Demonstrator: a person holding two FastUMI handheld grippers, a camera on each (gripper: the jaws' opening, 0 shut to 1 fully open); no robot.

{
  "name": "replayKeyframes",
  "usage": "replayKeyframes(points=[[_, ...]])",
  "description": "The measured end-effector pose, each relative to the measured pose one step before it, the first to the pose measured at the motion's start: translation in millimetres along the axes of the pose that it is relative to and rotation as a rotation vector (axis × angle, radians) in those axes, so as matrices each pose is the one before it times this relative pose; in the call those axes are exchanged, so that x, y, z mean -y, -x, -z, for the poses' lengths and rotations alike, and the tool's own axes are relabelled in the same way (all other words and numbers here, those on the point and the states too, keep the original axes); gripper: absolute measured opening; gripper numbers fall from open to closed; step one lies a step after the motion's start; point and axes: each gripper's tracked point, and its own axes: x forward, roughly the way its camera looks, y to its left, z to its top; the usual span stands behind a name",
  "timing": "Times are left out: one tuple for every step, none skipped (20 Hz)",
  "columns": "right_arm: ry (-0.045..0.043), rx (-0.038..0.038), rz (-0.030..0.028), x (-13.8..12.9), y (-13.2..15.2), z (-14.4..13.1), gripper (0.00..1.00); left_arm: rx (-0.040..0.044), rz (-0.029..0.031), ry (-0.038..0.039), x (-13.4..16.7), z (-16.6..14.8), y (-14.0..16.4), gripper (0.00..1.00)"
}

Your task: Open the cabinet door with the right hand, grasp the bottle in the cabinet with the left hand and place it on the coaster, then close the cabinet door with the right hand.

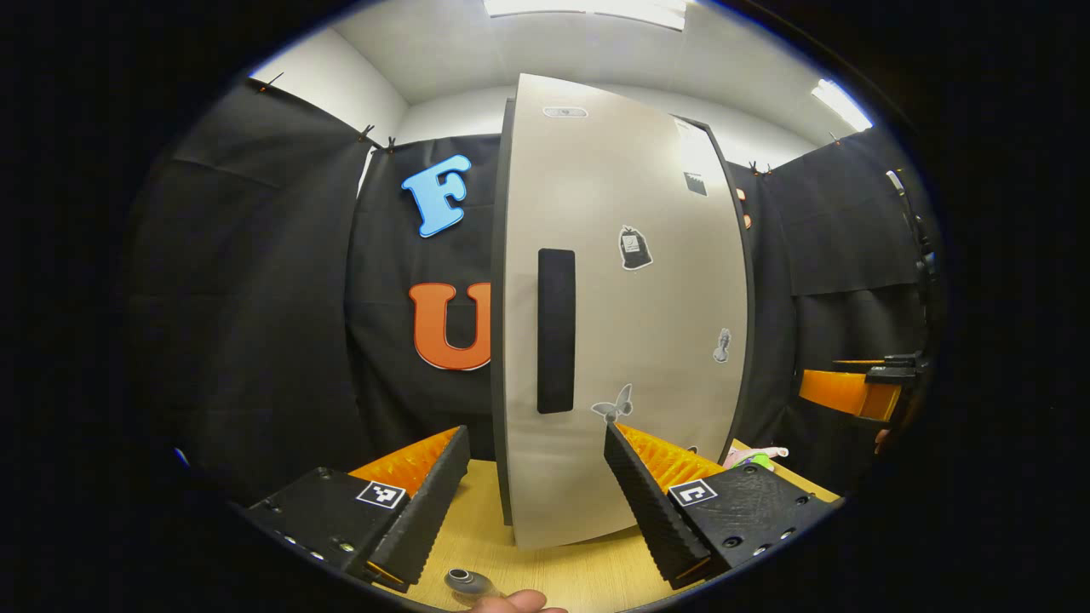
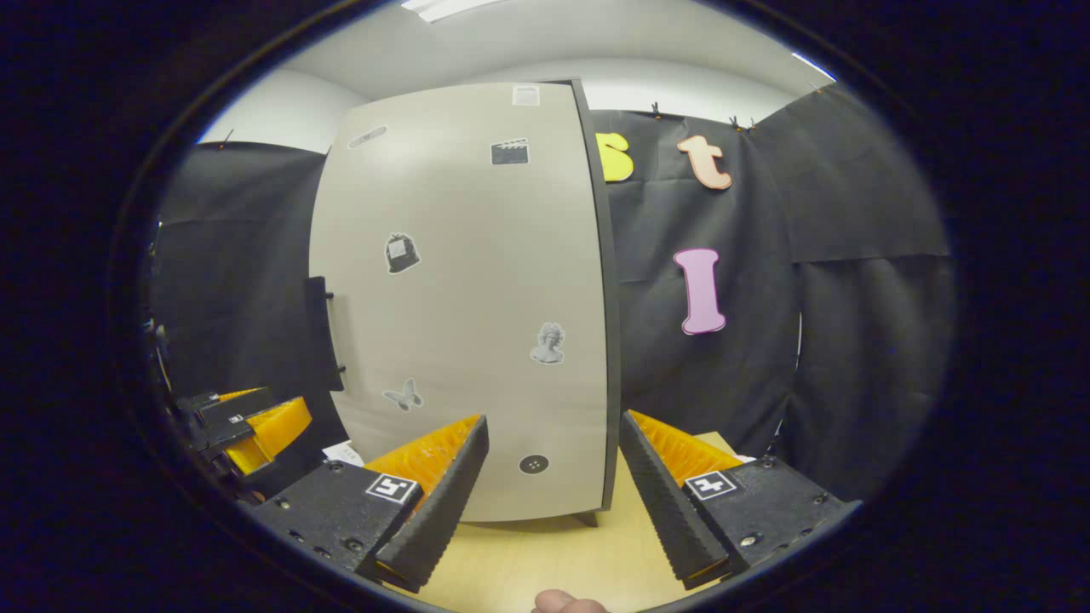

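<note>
Cabinet door (image 1: 622, 323) closed, black handle (image 1: 555, 330) untouched. Left claw (image 1: 536, 485) apart, empty. Right claw (image 2: 553, 477) apart, empty, over the table (image 2: 545, 553).

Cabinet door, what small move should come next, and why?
Probably bring the right hand-held gripper across to the black handle on the cabinet door: the door looks shut, the handle sits off to that gripper's left, and its fingers are open with nothing between them.

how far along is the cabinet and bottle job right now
Nothing looks done yet: the cabinet door sits shut, its black handle untouched. In hand: the right gripper and left gripper both face the cabinet, jaws open and empty. Left: opening, moving the bottle, closing.
</note>
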Motion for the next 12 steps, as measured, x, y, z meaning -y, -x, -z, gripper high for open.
replayKeyframes(points=[[-0.00135, -0.00475, -0.00020, 1.30, 1.48, 1.65, 0.95, -0.00253, 0.00722, 0.00729, 2.61, 0.35, -0.25, 0.96], [-0.00530, -0.00110, -0.00069, 1.41, 3.61, 0.70, 0.99, 0.00043, 0.00003, 0.00121, 0.96, -0.51, 0.76, 0.95], [-0.00494, 0.00345, 0.00037, 2.02, 2.54, -0.71, 0.99, 0.00781, 0.00083, -0.00201, -0.44, -1.74, -1.00, 0.95], [-0.00595, 0.00363, -0.00066, 2.31, 2.62, -0.73, 0.95, 0.00844, 0.00433, -0.00030, 0.85, -2.72, 0.13, 0.95], [-0.00551, 0.00314, 0.00123, 2.51, 3.08, -1.41, 0.99, 0.00590, 0.00178, -0.00106, 0.44, 0.63, -1.84, 0.95], [-0.00428, 0.00364, 0.00437, 2.13, 2.13, -1.65, 0.95, 0.00242, -0.00233, -0.00392, -0.56, -0.19, -0.23, 0.95], [-0.00400, 0.00384, 0.00078, 1.57, 1.85, -1.42, 0.99, 0.00117, -0.00012, -0.00186, -0.53, -0.17, 0.30, 0.95], [-0.00284, 0.00062, 0.00114, 1.73, 2.17, -0.24, 0.95, -0.00096, 0.00074, 0.00266, -0.07, 0.30, 1.27, 0.95], [-0.00104, 0.00126, -0.00123, 1.07, 1.68, -0.40, 0.95, -0.00034, -0.00111, 0.00274, 1.37, -0.09, -0.01, 0.95], [0.00112, -0.00163, -0.00006, 0.43, 1.33, 0.51, 0.95, -0.00045, -0.00020, 0.00182, 0.45, -0.55, 1.26, 0.95], [0.00341, -0.00316, 0.00111, 1.09, 2.49, 1.19, 0.95, -0.00031, 0.00302, 0.00125, 0.89, 0.43, -0.20, 0.95], [0.00330, -0.00095, -0.00448, -0.63, 1.91, 0.28, 0.99, 0.00208, 0.00045, -0.00195, 0.29, -0.70, 0.62, 0.95]])
